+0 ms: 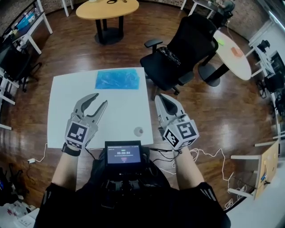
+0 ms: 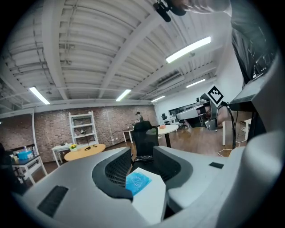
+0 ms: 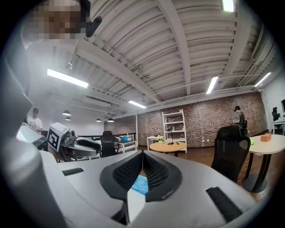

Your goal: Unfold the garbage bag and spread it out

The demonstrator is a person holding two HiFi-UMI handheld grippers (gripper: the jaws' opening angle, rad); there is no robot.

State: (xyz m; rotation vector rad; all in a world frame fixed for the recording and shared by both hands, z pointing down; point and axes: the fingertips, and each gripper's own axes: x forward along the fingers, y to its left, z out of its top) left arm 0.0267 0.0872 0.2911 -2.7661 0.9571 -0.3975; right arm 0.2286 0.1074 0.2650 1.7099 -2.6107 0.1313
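Observation:
A folded blue garbage bag (image 1: 117, 79) lies flat near the far edge of the white table (image 1: 67, 111). My left gripper (image 1: 101, 99) hovers over the table short of the bag, open, with nothing between its jaws. In the left gripper view the bag (image 2: 138, 181) shows through the gap between the jaws. My right gripper (image 1: 160, 97) is shut and empty, just past the table's right edge. In the right gripper view a sliver of the bag (image 3: 141, 185) shows below the closed tips, and the left gripper (image 3: 73, 144) appears at the left.
A small grey disc (image 1: 139, 131) sits on the table near its front right corner. A black office chair (image 1: 178, 55) stands right behind the table's far right corner. Beyond it are a round wooden table (image 1: 107, 10) and a white round table (image 1: 231, 53). Cables (image 1: 209, 156) lie on the floor.

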